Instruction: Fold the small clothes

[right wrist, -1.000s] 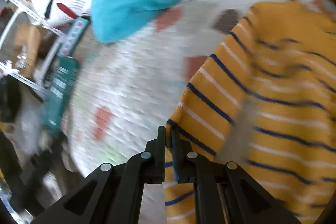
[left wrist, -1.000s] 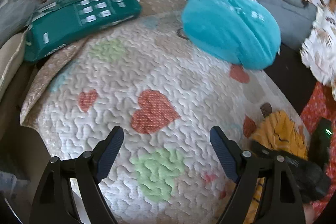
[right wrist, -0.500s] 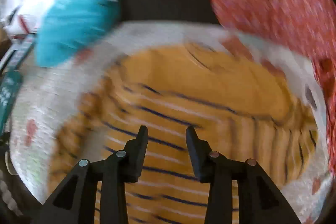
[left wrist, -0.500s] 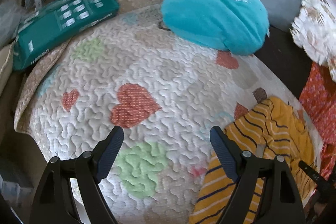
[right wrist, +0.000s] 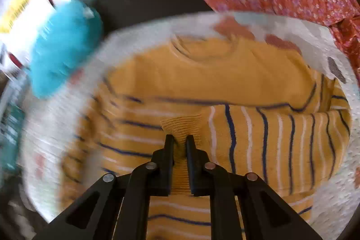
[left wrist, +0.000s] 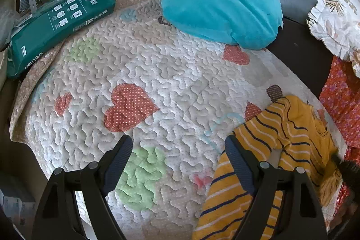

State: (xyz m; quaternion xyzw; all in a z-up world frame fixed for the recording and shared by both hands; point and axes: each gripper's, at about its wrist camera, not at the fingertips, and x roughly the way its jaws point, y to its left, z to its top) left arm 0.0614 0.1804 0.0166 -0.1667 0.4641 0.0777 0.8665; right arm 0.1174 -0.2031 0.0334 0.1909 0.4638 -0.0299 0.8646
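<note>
the yellow striped sweater (right wrist: pixel 202 82) lies spread on the quilted mat (left wrist: pixel 157 64), toward its right edge, neckline pointing at the far edge. the right gripper (right wrist: pixel 180 138) has its fingers drawn close on the ribbed cuff (right wrist: pixel 182 125) of one sleeve, which lies across the sweater's middle; the view is smeared on its left side, so i judge rather than see that the cuff is truly pinched and not just nudged. the left gripper (left wrist: pixel 178 150) hovers over bare mat near the front edge, fingers spread wide and holding nothing, its right finger just beside the sweater's hem.

the step looks like folding the sleeve in over the body. to do it well, keep the pinch on the cuff only, not the layer beneath, lay the sleeve flat and straight across the chest, and let go once the fabric rests without a twist. the free left fingers could press the hem to stop the body sliding toward the teal cushion (left wrist: pixel 222 6) at the far edge
</note>
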